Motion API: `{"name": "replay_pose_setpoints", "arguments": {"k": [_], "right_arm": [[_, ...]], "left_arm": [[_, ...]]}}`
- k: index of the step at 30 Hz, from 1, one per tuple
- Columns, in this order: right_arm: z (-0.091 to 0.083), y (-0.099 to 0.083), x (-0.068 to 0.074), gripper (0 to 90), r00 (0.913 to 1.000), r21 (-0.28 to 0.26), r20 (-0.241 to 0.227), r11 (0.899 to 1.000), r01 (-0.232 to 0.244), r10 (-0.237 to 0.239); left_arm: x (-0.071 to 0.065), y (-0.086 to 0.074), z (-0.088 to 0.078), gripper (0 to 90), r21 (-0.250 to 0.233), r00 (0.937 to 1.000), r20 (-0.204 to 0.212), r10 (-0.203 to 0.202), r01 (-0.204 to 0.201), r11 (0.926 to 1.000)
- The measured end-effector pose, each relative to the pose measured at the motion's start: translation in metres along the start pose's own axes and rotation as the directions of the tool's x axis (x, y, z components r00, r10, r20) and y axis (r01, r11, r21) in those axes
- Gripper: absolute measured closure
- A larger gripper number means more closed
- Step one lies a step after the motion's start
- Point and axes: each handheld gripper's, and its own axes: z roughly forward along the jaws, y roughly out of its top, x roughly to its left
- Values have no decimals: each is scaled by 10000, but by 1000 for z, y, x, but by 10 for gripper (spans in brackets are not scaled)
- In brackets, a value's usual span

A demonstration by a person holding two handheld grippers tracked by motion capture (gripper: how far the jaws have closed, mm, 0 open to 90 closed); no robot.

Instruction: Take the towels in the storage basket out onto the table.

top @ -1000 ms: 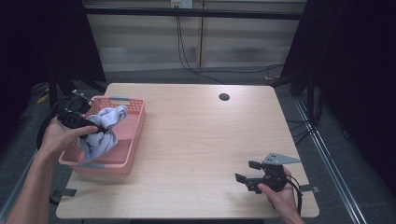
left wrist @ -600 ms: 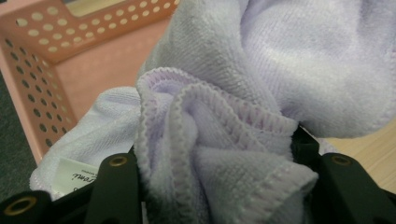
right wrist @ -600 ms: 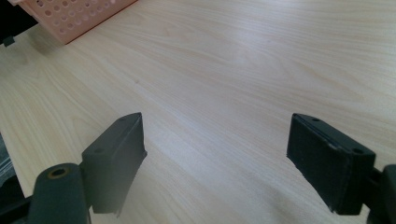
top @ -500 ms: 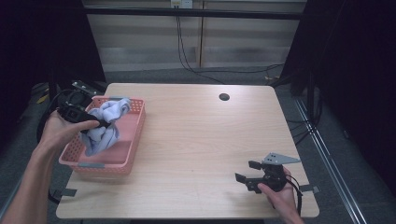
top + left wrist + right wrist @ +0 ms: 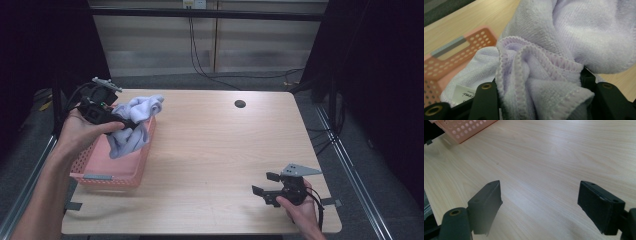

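Gripping the bunched lilac towel (image 5: 544, 62), the left tool (image 5: 121, 121) lifts it above the pink basket (image 5: 95, 167); its own camera reveals a label. The right tool (image 5: 262, 183) rests open-jawed on the counter (image 5: 210, 150), empty.

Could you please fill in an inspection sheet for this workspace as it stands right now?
Surface: light wooden table, bare in the middle, with a dark round hole near its far edge.
Job's things: lavender towel, bunched, lifted over the pink perforated basket at the table's left.
Clutter: nothing seen.
Grippers: left gripper clamped on the towel; right gripper open above bare wood, holding nothing.
Cables: black cables hang down the back wall; a cable trails from the right gripper.
Surroundings: dark curtains at both sides, grey floor.
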Motion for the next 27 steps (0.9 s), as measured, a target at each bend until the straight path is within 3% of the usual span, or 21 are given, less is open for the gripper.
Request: {"name": "replay_pose_setpoints", "arguments": {"k": [4,9,13,20,24,27], "right_arm": [[0,0,0,183,10000,-42,-6,10000,41,-41],[0,0,0,182,10000,-10,-30,10000,29,-29],[1,0,-1,182,10000,-4,-74,10000,48,-48],[0,1,-1,178,10000,6,-87,10000,47,-47],[1,1,-1,174,9999,62,-113,9999,109,-109],[1,1,-1,174,9998,-3,-137,9999,127,-127]], "left_arm": [[-12,9,8,450,101,9989,292,355,-358,9993],[-19,15,18,449,-157,9973,600,423,-414,9990],[-31,21,32,449,-22,9924,917,824,-826,9966],[-60,29,68,449,504,9786,1374,1530,-1612,9856],[-77,33,88,447,501,9637,1903,1870,-1998,9786],[-92,36,105,441,521,9598,1996,1972,-2113,9760]]}}
